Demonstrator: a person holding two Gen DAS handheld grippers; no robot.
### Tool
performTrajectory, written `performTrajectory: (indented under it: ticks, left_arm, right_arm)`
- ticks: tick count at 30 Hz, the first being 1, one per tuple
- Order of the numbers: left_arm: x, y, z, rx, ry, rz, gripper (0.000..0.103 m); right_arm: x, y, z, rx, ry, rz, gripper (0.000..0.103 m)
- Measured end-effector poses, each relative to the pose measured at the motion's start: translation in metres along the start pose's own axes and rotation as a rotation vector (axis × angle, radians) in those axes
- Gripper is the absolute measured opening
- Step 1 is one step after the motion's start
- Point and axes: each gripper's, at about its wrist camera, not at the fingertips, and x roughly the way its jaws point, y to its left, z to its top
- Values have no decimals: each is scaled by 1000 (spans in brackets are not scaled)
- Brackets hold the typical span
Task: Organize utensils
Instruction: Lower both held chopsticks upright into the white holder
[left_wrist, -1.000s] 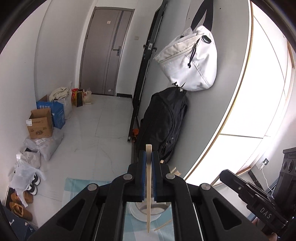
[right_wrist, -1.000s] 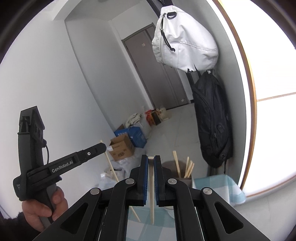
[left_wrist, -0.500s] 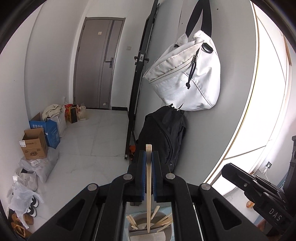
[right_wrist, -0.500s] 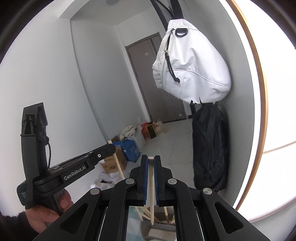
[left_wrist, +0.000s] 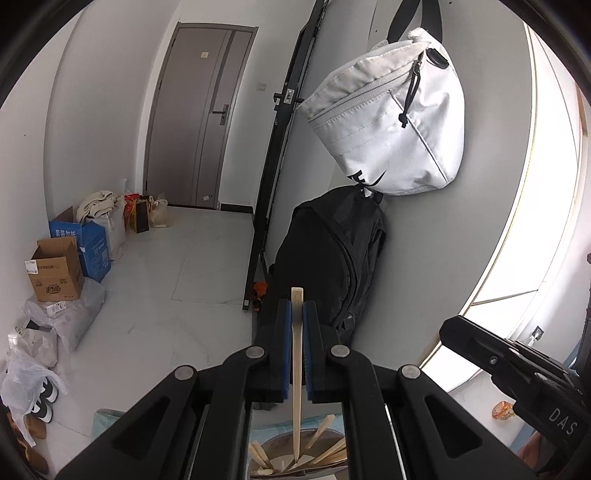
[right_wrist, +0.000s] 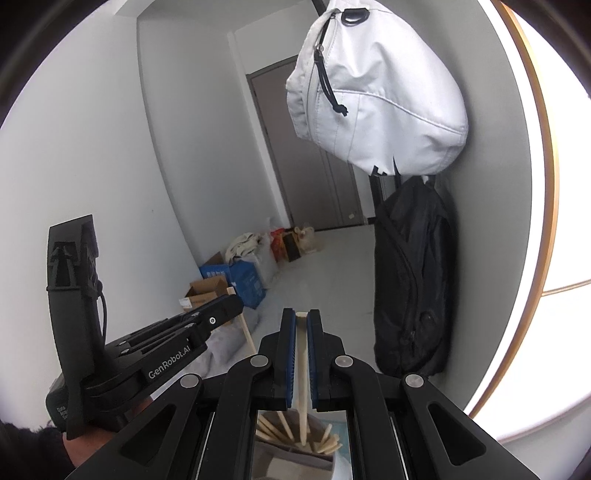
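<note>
Here the left gripper (left_wrist: 297, 314) is clamped on a wooden chopstick (left_wrist: 296, 369) held upright between its blue pads, its lower tip just above the utensil holder (left_wrist: 295, 461) directly beneath, where other chopsticks lean. The right gripper (right_wrist: 301, 321) likewise pinches a pale chopstick (right_wrist: 301, 376) upright, its tip down among the sticks in the holder (right_wrist: 295, 458) below its jaws.

chopstick (left_wrist: 296, 373): pale wood, held upright, tip down in holder (left_wrist: 295, 463) | second chopstick (right_wrist: 302, 373): likewise | holder: several sticks leaned inside
</note>
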Motion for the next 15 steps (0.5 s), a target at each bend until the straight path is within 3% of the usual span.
performTrajectory:
  ticks: [8, 15]
  left_arm:
    - [-3, -10, -13, 80, -3, -37, 2]
    - [-1, -5, -26, 105, 69, -68, 2]
  right_arm:
    - [13, -3, -22, -15, 39, 6, 5]
    - [23, -9, -43, 13, 90, 21, 5]
